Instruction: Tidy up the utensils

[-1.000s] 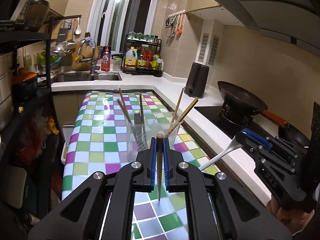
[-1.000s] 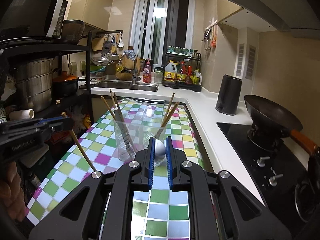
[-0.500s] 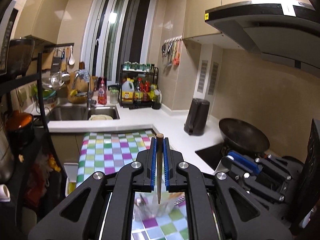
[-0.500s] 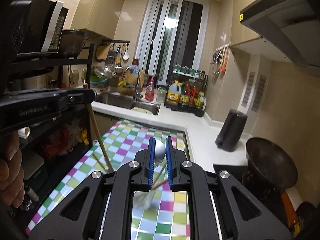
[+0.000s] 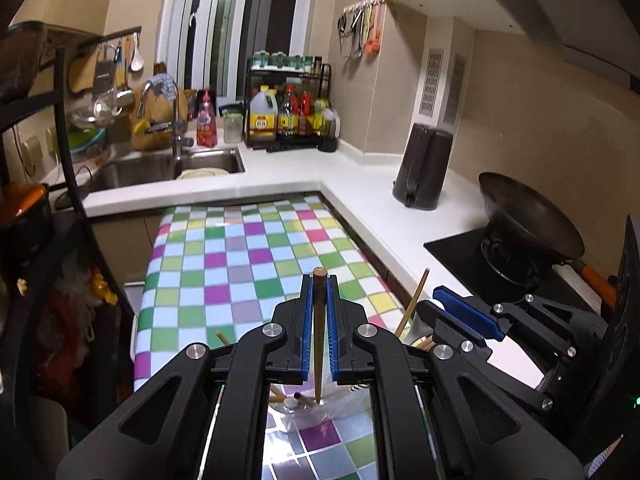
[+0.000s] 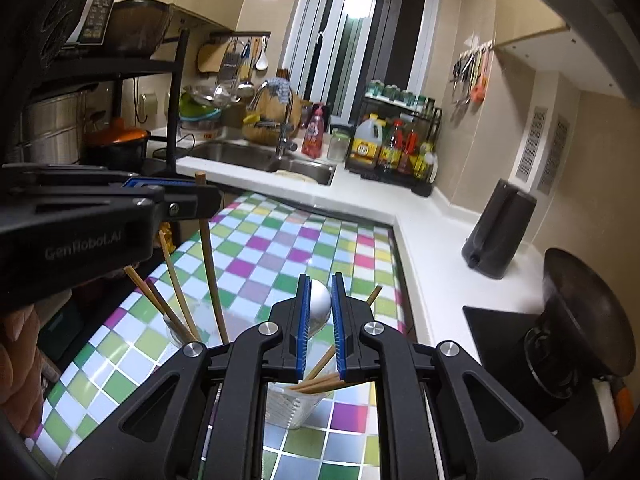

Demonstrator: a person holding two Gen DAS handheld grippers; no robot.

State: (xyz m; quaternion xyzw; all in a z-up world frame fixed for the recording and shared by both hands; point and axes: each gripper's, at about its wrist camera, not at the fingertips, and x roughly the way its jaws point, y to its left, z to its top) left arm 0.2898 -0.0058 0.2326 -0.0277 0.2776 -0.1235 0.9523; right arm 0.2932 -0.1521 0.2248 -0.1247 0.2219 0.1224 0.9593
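Note:
My left gripper (image 5: 319, 280) is shut on a brown wooden chopstick (image 5: 319, 340) that hangs upright, its lower tip inside a clear glass (image 5: 308, 412) below the gripper. My right gripper (image 6: 320, 280) is shut on a white spoon (image 6: 319, 308), held above a clear glass (image 6: 292, 404) with several chopsticks (image 6: 316, 380) in it. In the right wrist view the left gripper (image 6: 176, 196) is at the left, its chopstick (image 6: 210, 264) reaching down to a second glass with other chopsticks (image 6: 172, 276). In the left wrist view the right gripper (image 5: 444, 300) is at the right.
Both glasses stand on a table with a checkered cloth (image 5: 240, 264). A white counter (image 5: 360, 184) runs behind and to the right, with a dark kettle (image 5: 422, 168), a wok (image 5: 528, 228) on a stove, a sink (image 5: 160, 164) and a bottle rack (image 5: 288, 116). A black shelf (image 6: 100, 128) stands at the left.
Both grippers rose above the glasses, then tipped down over them. The left chopstick's tip now sits in its glass. The spoon is now over the other glass.

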